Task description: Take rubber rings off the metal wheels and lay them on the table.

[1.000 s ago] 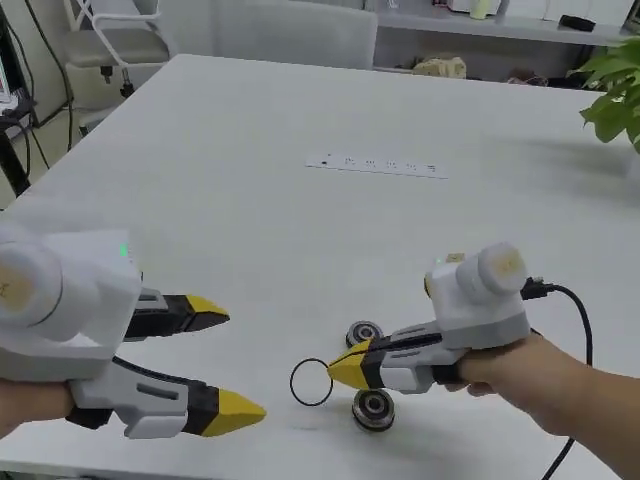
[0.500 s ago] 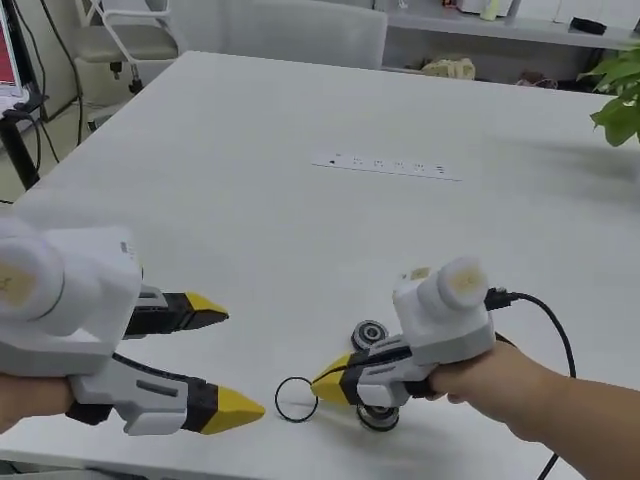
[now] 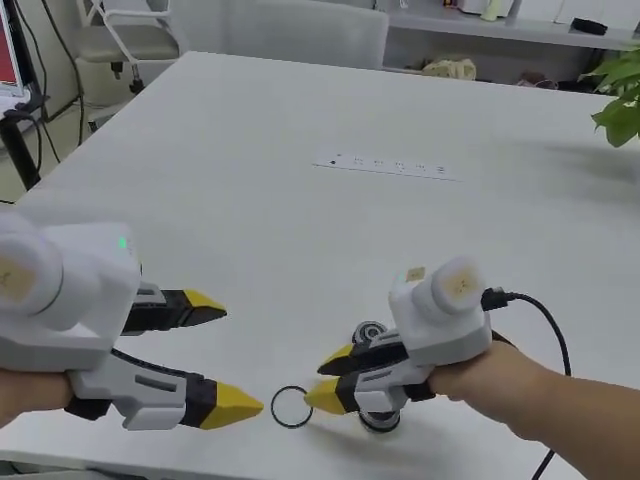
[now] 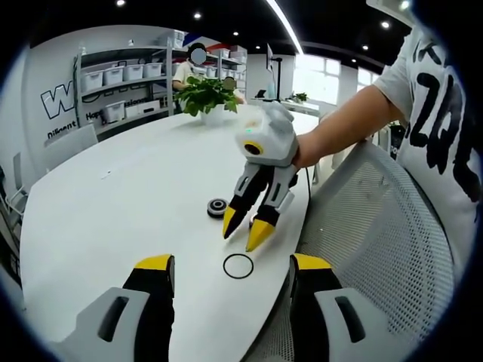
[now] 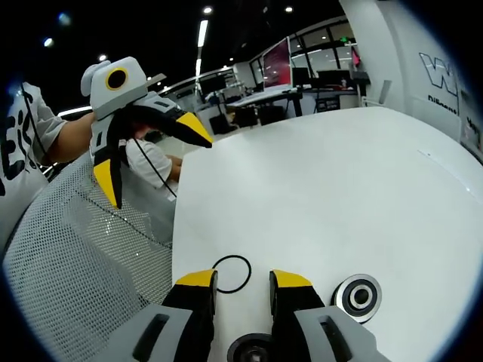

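Note:
A thin black rubber ring (image 3: 291, 407) lies flat on the white table (image 3: 300, 230) near its front edge. My right gripper (image 3: 325, 378) stands open just right of the ring, nothing between its yellow tips. One metal wheel (image 3: 368, 333) sits behind that gripper, and a second wheel (image 3: 378, 416) is partly hidden under it. My left gripper (image 3: 222, 355) hovers open to the left, empty. In the right gripper view the ring (image 5: 232, 257) lies just ahead of the gripper (image 5: 244, 279), with a wheel (image 5: 357, 296) to the right. In the left gripper view the ring (image 4: 238, 277) lies below the right gripper (image 4: 241, 235).
A white power strip (image 3: 388, 166) lies at mid-table. A potted plant (image 3: 620, 100) stands at the far right. A grey mesh chair (image 4: 362, 249) stands against the table's near edge. A cable (image 3: 550, 330) trails from the right gripper.
The right gripper came down and left with the ring pinched in its tips, then opened; the ring now lies on the table. The left gripper stayed put.

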{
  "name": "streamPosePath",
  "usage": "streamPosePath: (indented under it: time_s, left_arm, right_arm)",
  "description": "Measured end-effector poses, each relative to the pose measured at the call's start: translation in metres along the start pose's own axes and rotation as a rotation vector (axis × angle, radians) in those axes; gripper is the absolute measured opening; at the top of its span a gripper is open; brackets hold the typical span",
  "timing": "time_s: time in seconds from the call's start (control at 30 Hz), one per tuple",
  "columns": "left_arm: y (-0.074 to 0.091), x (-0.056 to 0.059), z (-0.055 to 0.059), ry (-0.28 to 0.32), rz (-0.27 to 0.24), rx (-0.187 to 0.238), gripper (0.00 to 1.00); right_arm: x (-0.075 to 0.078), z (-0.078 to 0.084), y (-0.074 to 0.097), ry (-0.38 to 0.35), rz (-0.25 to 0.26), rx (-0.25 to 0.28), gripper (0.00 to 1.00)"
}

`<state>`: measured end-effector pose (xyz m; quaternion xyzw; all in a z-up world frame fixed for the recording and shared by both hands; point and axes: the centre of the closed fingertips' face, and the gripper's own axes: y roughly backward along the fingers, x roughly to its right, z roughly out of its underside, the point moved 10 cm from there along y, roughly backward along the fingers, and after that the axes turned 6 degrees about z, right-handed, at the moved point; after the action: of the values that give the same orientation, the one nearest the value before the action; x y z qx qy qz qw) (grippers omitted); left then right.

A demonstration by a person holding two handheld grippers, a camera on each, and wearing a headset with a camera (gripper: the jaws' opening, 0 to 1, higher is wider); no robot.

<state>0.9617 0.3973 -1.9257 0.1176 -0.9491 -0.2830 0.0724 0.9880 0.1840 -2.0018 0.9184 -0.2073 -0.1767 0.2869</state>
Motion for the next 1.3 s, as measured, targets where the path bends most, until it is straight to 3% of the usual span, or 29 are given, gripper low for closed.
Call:
streamPosePath:
  time_s: [0.33,0.63,1.3]
  left_arm:
    - [-0.004,-0.003,-0.008,-0.012,0.007,-0.004,0.58]
    - [-0.01,-0.007,-0.017,-0.026,0.013,0.0,0.58]
    - [-0.035,-0.011,-0.037,-0.061,0.063,-0.004,0.57]
  right_arm:
    - [0.003,-0.011,0.025,-0.025,0.024,0.105,0.32]
    - [0.005,-0.014,0.047,-0.035,0.05,0.167,0.35]
    - [0.009,0.004,0.083,-0.073,0.122,0.222,0.39]
